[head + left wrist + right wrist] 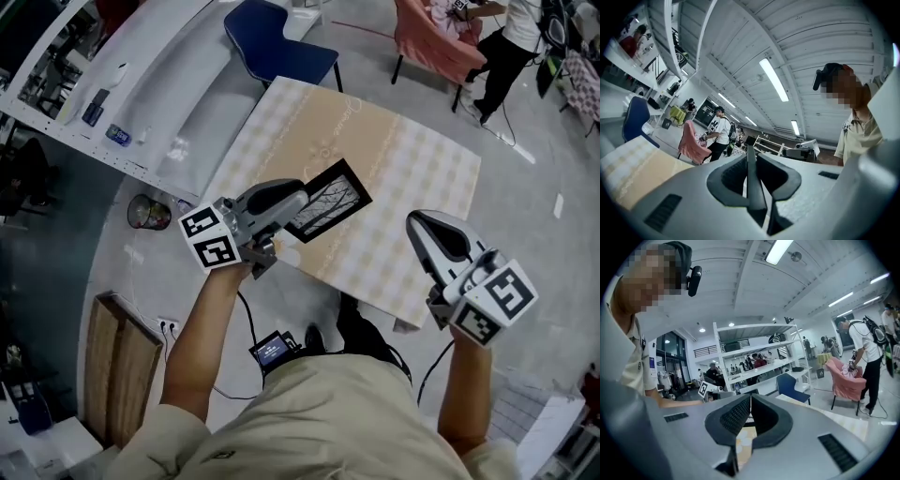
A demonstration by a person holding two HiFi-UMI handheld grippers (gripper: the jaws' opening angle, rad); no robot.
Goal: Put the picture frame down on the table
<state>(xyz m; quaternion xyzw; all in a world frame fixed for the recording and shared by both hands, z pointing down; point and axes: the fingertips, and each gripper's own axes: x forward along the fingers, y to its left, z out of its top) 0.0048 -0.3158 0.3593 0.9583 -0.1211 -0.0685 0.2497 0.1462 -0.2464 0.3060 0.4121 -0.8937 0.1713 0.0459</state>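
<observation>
Left gripper clamped on the frame's edge; right gripper closed on nothing.
Your left jaws pinch the frame by one thin edge, over the near-left corner of the table. Whether it touches the top cannot be told. If you release while it is tilted, it may drop or slide off that near edge. The one-edge grip may also let it pivot. The right gripper sits well apart and offers no support.

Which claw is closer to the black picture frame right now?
Left. The left claw grips the black rectangular picture frame at its left end; the right claw hangs apart, to the frame's right, shut on nothing.
</observation>
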